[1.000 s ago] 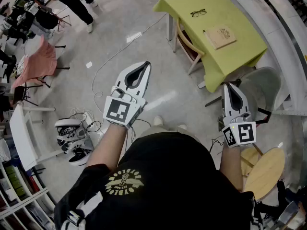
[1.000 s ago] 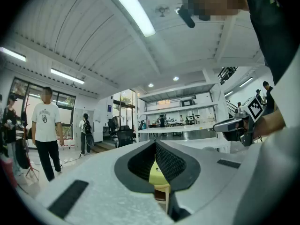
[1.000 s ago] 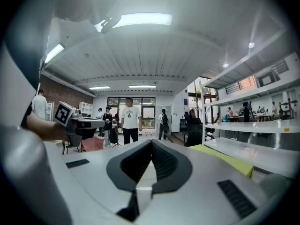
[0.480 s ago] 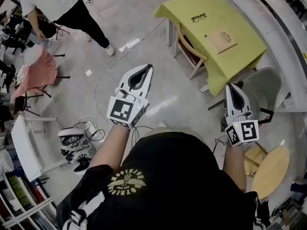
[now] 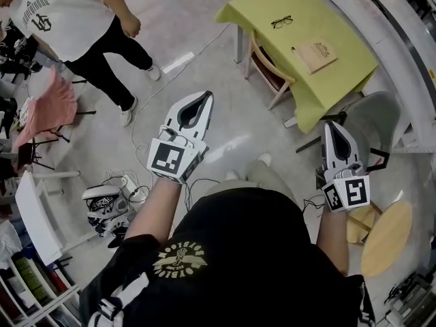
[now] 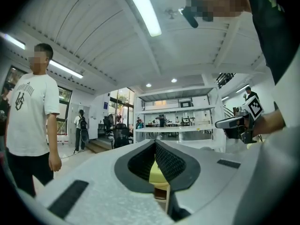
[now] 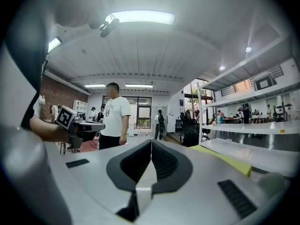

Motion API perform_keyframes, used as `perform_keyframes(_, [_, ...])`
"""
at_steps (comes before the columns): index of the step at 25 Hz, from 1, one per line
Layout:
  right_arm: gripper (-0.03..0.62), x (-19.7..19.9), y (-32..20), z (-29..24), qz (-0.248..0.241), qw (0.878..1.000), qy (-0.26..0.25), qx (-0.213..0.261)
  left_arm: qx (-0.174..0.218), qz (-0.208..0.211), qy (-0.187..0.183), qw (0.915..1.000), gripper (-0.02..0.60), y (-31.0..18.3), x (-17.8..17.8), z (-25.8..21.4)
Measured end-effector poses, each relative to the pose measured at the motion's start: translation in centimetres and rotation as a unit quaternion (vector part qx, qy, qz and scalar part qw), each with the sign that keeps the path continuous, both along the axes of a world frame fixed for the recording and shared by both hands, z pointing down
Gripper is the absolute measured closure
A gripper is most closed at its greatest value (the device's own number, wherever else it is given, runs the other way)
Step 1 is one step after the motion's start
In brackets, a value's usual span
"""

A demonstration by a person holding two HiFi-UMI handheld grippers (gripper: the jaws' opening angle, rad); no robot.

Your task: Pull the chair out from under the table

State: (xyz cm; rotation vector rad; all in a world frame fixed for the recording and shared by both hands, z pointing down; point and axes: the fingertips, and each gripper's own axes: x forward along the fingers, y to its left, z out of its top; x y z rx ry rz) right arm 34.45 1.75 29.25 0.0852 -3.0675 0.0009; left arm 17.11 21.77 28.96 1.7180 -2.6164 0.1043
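The wooden chair (image 5: 259,55) stood tucked under the green-clothed table (image 5: 344,65), with only its curved back rail and a leg or two showing, well ahead of both grippers. The left gripper (image 5: 204,95) and right gripper (image 5: 330,124) were each pressed closed on nothing. The chair looked a light, rigid frame, likely to slide easily on the smooth floor. I'd have gripped the back's top rail.

Wooden chair (image 5: 261,58), seemingly upright, mostly beneath yellow-green-clothed table (image 5: 347,63)
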Motion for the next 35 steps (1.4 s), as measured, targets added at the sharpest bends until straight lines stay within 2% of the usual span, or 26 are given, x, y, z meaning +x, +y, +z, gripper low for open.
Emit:
perform_keyframes(7, [0.582,-1.8,-2.5,2.7,-0.001,0.999,0.022,-0.026,-0.010,0.021,0.003,0.9997,0.572,-3.0,-1.0,1.8])
perform_keyframes(10, [0.583,-3.9,-4.7,3.1,-0.008,0.999,0.023,-0.037,0.004,0.016,0.031,0.9994,0.572,-4.9,-3.0,2.0])
perform_keyframes(13, [0.583,-6.5,-7.1,3.0,-0.013,0.999,0.024,-0.042,-0.009,0.014,0.051,0.9986,0.572,-7.2,-5.3,3.0])
perform_keyframes(19, [0.583,-10.7,-10.1,4.4,-0.033,0.997,0.035,-0.062,-0.022,0.037,0.049,0.9979,0.572,-11.6,-7.8,2.7])
perform_keyframes(24, [0.583,-13.7,-13.3,3.4,-0.055,0.996,0.020,-0.063,-0.003,0.024,0.049,0.9985,0.572,-13.9,-10.0,1.3])
perform_keyframes(30, [0.583,-16.3,-16.3,2.9,-0.080,0.995,0.014,-0.056,-0.007,-0.021,0.052,0.9984,0.572,-15.3,-13.0,1.5])
perform_keyframes(35, [0.583,-17.1,-17.0,3.6,-0.090,0.994,0.021,-0.064,-0.015,-0.030,0.046,0.9984,0.572,-16.1,-14.0,1.5])
